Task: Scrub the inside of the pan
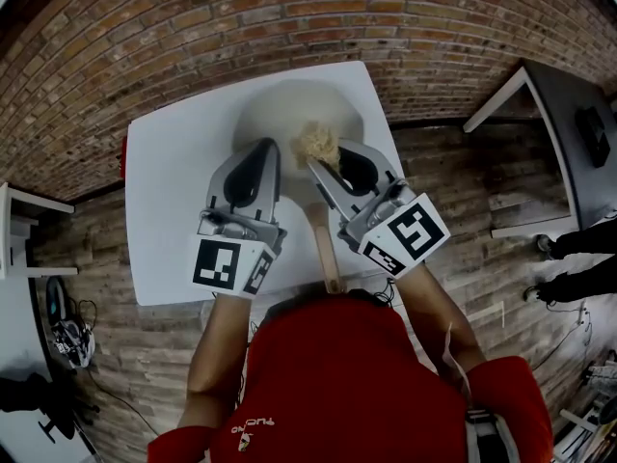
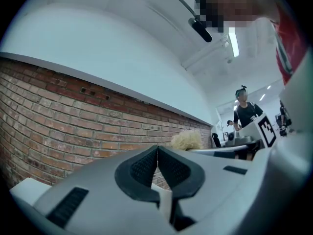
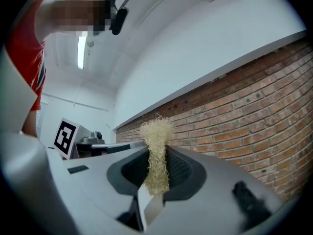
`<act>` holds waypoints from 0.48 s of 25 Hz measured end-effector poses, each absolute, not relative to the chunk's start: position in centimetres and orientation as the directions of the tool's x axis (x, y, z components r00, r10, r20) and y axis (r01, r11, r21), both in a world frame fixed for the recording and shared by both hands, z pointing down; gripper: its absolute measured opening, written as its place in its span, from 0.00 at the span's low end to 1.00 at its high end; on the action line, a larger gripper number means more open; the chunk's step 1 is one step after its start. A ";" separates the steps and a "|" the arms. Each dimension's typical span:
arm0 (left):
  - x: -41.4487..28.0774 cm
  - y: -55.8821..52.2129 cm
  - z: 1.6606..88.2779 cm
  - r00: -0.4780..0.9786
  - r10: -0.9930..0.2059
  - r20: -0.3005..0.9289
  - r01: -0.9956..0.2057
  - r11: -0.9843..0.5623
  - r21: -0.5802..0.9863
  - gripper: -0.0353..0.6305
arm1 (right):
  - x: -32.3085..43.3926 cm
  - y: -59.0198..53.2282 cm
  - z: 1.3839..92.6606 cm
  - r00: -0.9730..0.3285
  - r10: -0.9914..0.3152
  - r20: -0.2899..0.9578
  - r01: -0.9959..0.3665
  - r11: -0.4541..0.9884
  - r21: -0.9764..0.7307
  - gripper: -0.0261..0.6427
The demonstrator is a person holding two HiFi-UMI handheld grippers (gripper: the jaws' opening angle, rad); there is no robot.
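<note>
A pale round pan (image 1: 289, 112) sits on the white table (image 1: 174, 201), its wooden handle (image 1: 325, 249) pointing toward me. My right gripper (image 1: 321, 167) is shut on a tan fibrous scrubber (image 1: 315, 145), held over the pan's near side. In the right gripper view the scrubber (image 3: 156, 151) sticks up between the closed pads of the gripper (image 3: 157, 156). My left gripper (image 1: 263, 152) hovers beside it at the pan's left edge, shut with nothing in it (image 2: 157, 153). Both gripper views point up at the brick wall, so the pan is hidden there.
The table stands on a brick-patterned floor. A grey desk (image 1: 564, 114) is at the right, with someone's feet (image 1: 559, 247) near it. A person (image 2: 245, 112) stands in the background of the left gripper view. Cables and gear (image 1: 66, 331) lie at the left.
</note>
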State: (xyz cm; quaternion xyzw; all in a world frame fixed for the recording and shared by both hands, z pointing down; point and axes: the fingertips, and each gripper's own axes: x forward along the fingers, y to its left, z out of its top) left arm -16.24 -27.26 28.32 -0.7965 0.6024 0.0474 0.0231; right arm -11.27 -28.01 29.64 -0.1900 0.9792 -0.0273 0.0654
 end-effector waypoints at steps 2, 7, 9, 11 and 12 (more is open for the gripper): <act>-16.2 -27.2 28.3 0.268 -0.958 -0.104 -0.962 -0.271 0.021 0.08 | -11.3 -27.8 29.8 -0.921 -0.374 -0.114 -0.367 0.927 -0.078 0.17; -16.2 -26.9 28.4 0.263 -0.959 -0.104 -0.964 -0.267 0.023 0.08 | -11.1 -27.4 29.7 -0.922 -0.370 -0.115 -0.363 0.929 -0.076 0.17; -16.1 -26.8 28.6 0.262 -0.960 -0.100 -0.964 -0.265 0.023 0.08 | -11.0 -27.2 29.8 -0.923 -0.368 -0.116 -0.361 0.929 -0.075 0.17; -16.1 -26.7 28.8 0.262 -0.960 -0.099 -0.964 -0.266 0.022 0.08 | -10.9 -27.1 29.8 -0.923 -0.365 -0.117 -0.359 0.931 -0.073 0.17; -16.1 -26.7 28.8 0.263 -0.960 -0.098 -0.964 -0.266 0.022 0.08 | -10.8 -27.1 29.7 -0.924 -0.364 -0.118 -0.358 0.931 -0.072 0.17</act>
